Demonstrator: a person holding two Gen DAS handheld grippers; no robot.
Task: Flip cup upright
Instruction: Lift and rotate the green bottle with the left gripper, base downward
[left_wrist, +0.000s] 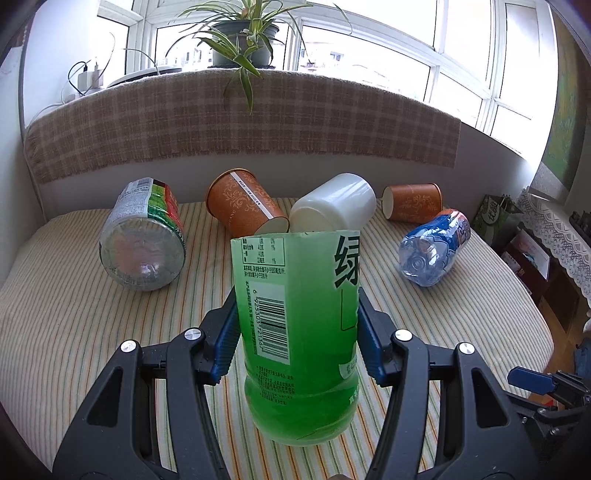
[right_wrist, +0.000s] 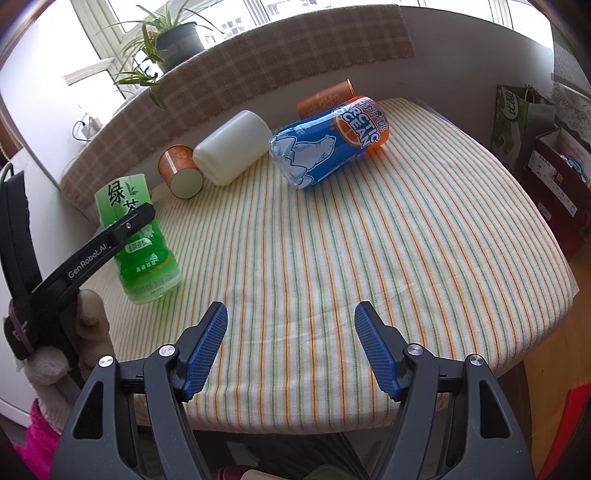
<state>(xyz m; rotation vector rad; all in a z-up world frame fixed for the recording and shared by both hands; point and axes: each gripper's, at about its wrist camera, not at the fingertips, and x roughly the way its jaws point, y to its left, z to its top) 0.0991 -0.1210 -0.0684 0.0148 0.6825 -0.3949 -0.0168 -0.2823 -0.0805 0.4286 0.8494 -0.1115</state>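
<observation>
**One cup up, several more on their sides**

Nearest us, our left gripper (left_wrist: 297, 343) pinches the green translucent cut-off plastic bottle cup (left_wrist: 299, 332) by its sides; it looks upright with its open end up, base at or just above the striped tablecloth (left_wrist: 74, 332), so we reckon that flip is about done. Our right gripper (right_wrist: 291, 347) hangs spread and empty. Farther back, the crinkly blue bottle cup (right_wrist: 325, 144), smooth white cup (right_wrist: 232, 147) and orange paper cups (left_wrist: 243, 206) lie on their sides.

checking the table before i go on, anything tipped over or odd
Yes: the white cup, blue cup and two orange cups lie on their sides. Only the green cup, held by the left gripper, is upright.
</observation>
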